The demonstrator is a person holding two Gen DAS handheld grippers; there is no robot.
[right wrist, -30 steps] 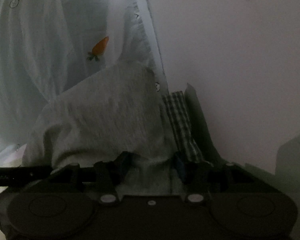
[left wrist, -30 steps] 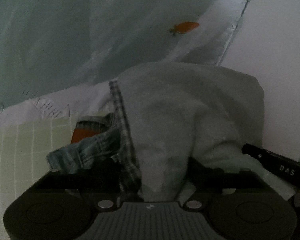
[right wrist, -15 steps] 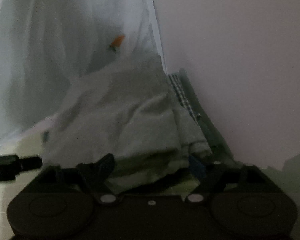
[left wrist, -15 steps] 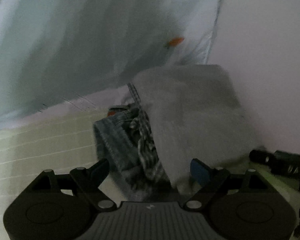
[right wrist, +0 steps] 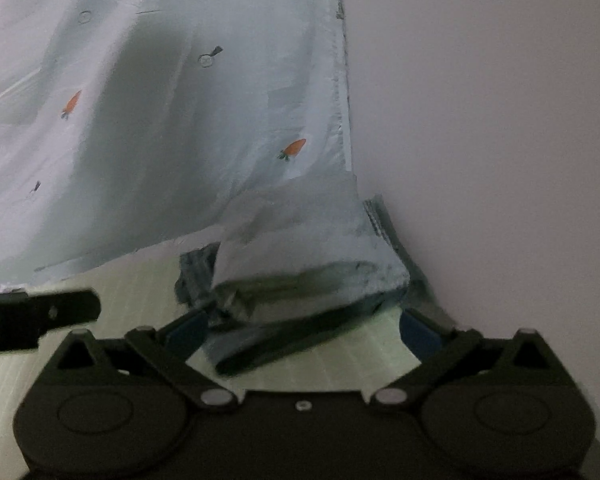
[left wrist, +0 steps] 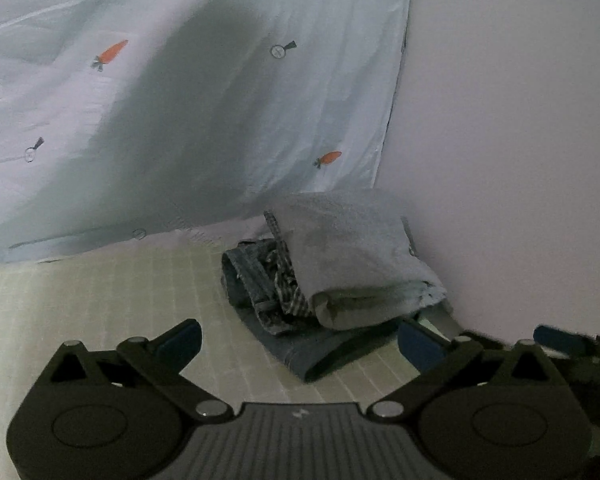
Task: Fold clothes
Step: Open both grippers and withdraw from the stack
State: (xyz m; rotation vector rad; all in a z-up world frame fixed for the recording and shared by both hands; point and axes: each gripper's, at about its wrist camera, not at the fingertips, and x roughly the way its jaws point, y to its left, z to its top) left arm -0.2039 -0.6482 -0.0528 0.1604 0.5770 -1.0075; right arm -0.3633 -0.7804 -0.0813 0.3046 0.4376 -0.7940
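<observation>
Folded grey garment [left wrist: 352, 248] atop a far-right clothes pile [left wrist: 268, 280], left gripper [left wrist: 300, 336] and right gripper [right wrist: 300, 326] jaws opening, empty, near the pile.

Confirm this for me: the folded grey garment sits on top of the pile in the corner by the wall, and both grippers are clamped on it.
Not quite. The folded grey garment does top the pile by the wall, but neither gripper holds it. In both wrist views the left gripper and right gripper have empty jaws, opening wide short of the pile.
</observation>
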